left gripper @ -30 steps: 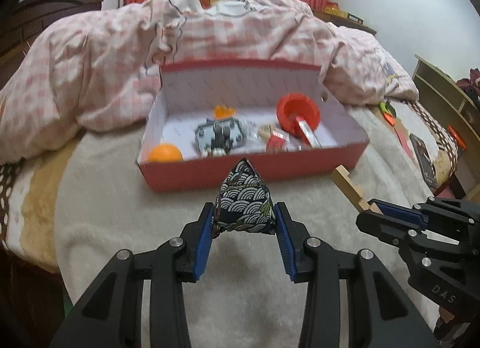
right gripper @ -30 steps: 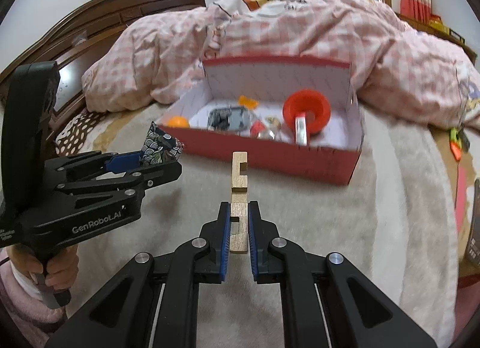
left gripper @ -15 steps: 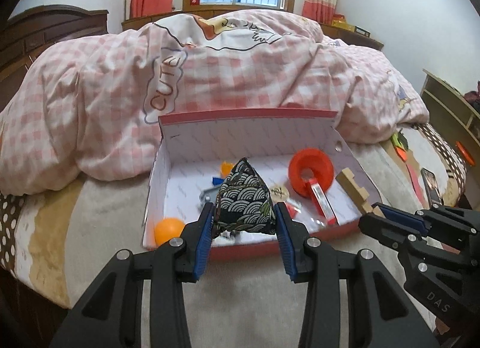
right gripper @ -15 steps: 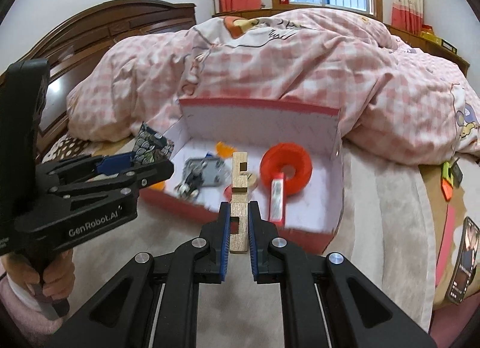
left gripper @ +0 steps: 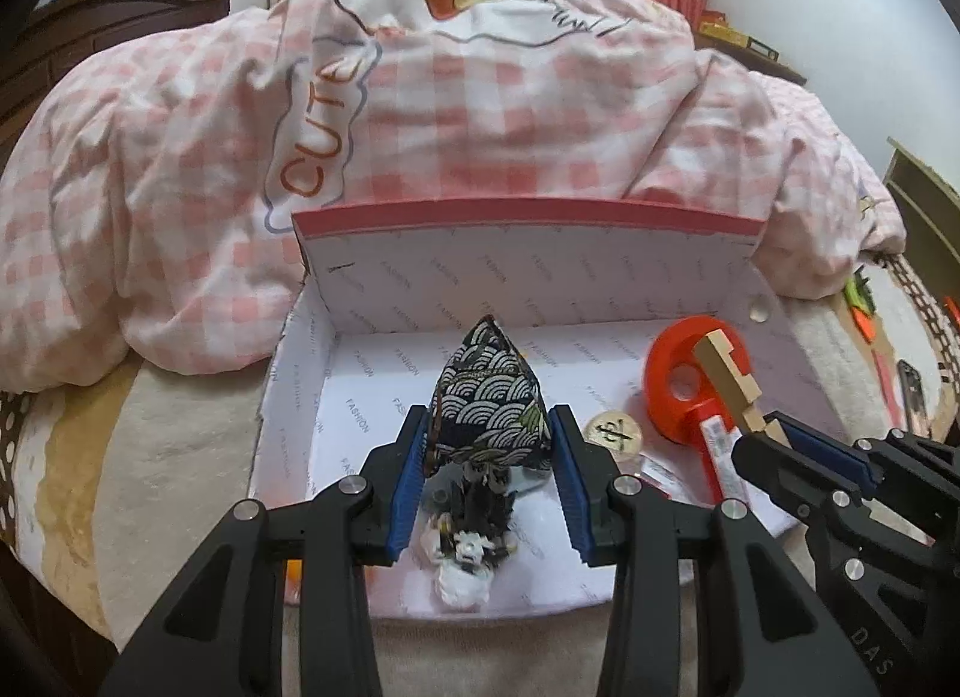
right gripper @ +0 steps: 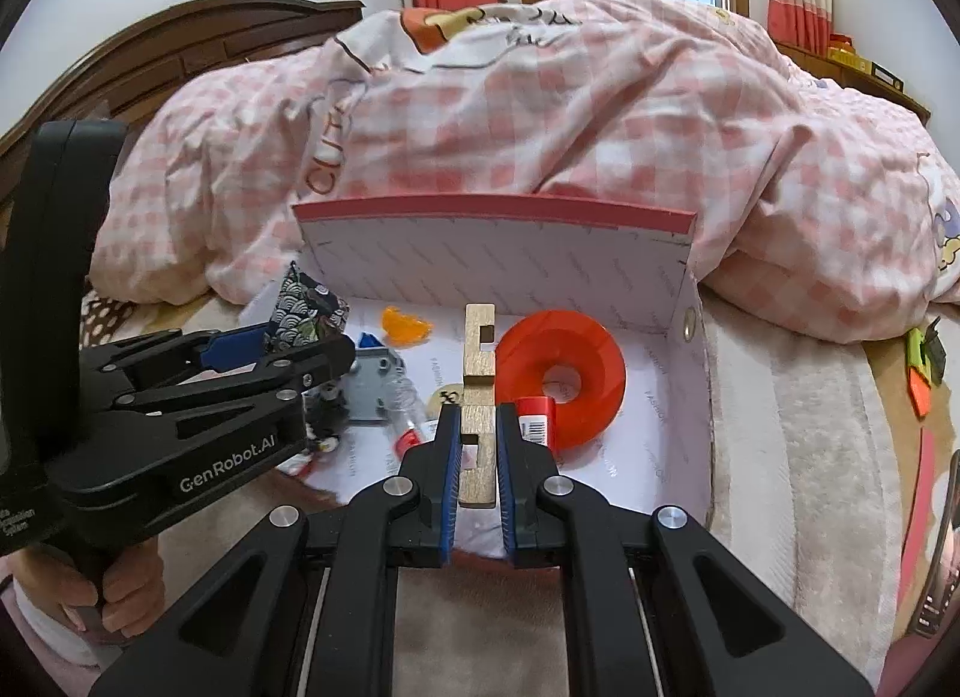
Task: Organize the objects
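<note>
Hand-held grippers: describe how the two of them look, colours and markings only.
Both are matte black plastic frames with silver bolt heads and ribbed blue pads lining the fingers. The left hand-held gripper bears white "GenRobot.AI" lettering on its side; the right hand-held gripper shows "DAS" in the left wrist view. A bare hand grips the left one's black handle.

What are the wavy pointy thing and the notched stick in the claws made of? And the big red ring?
The pouch in the left claw looks like printed cloth: soft, matte, with a stitched edge. The stick in the right claw seems bare wood: pale, grainy, square-cut notches. The ring is likely plastic: smooth, evenly red, slightly shiny.
</note>
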